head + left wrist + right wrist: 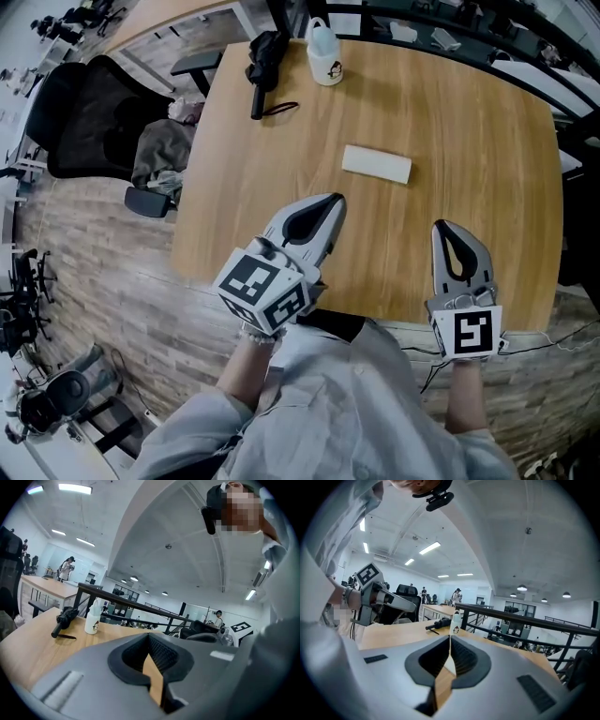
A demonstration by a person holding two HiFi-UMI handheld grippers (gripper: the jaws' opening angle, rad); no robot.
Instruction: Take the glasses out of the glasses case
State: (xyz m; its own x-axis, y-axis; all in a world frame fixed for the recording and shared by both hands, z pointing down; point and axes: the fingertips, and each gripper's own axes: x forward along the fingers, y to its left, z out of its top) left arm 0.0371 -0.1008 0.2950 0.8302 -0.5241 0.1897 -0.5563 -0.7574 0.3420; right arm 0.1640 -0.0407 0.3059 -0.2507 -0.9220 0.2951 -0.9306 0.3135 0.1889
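The closed white glasses case [376, 164] lies flat on the wooden table [469, 122], a little beyond both grippers. My left gripper [334, 200] hovers over the table's near side, its tip pointing at the case from the near left, jaws together and empty. My right gripper [442, 227] hangs near the front edge, to the right of and nearer than the case, also shut with nothing in it. In the left gripper view the left gripper [150, 637] shows its pads meeting at the tip; in the right gripper view the right gripper [450, 638] does too. No glasses are visible.
A folded black umbrella [264, 60] and a white bottle [324, 52] stand at the table's far side. A black office chair [89, 117] with clothes on it [161, 152] sits left of the table. A dark railing [126, 603] runs behind the table.
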